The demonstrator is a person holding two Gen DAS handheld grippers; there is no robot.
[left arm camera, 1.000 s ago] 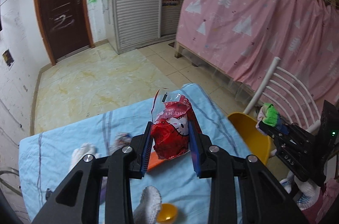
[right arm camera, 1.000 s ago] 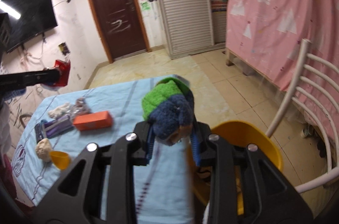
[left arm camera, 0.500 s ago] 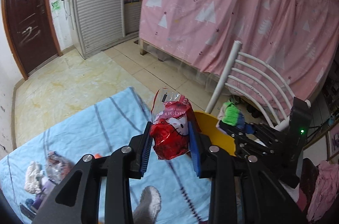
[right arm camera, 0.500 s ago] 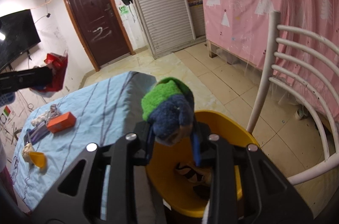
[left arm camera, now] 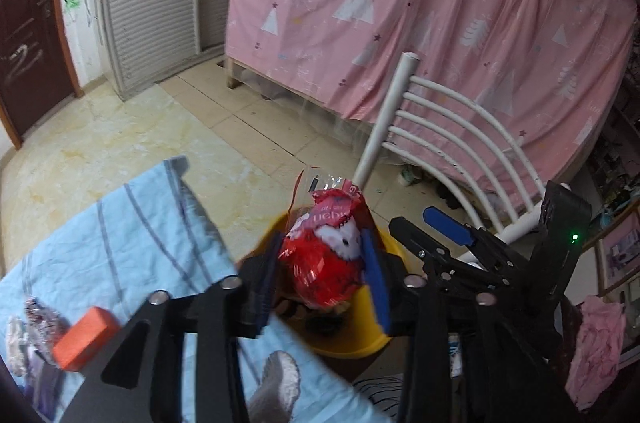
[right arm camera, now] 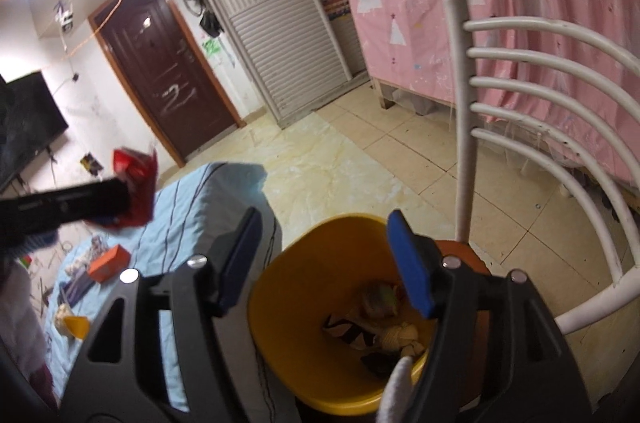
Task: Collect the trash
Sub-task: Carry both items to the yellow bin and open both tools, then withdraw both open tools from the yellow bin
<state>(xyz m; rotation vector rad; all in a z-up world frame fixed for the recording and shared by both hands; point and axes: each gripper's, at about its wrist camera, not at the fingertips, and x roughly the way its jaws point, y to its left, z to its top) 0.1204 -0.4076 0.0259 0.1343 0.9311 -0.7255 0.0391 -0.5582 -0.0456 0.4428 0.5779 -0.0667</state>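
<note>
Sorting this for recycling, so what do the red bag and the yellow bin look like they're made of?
Red bag: thin shiny plastic film or foil, judging by crinkles, glints and a clear sealed top. Yellow bin: likely moulded plastic, smooth with a soft sheen and uniform colour.

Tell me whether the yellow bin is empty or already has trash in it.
Not empty. The right wrist view looks into the yellow bin: crumpled trash lies at its bottom, well below the rim.
</note>
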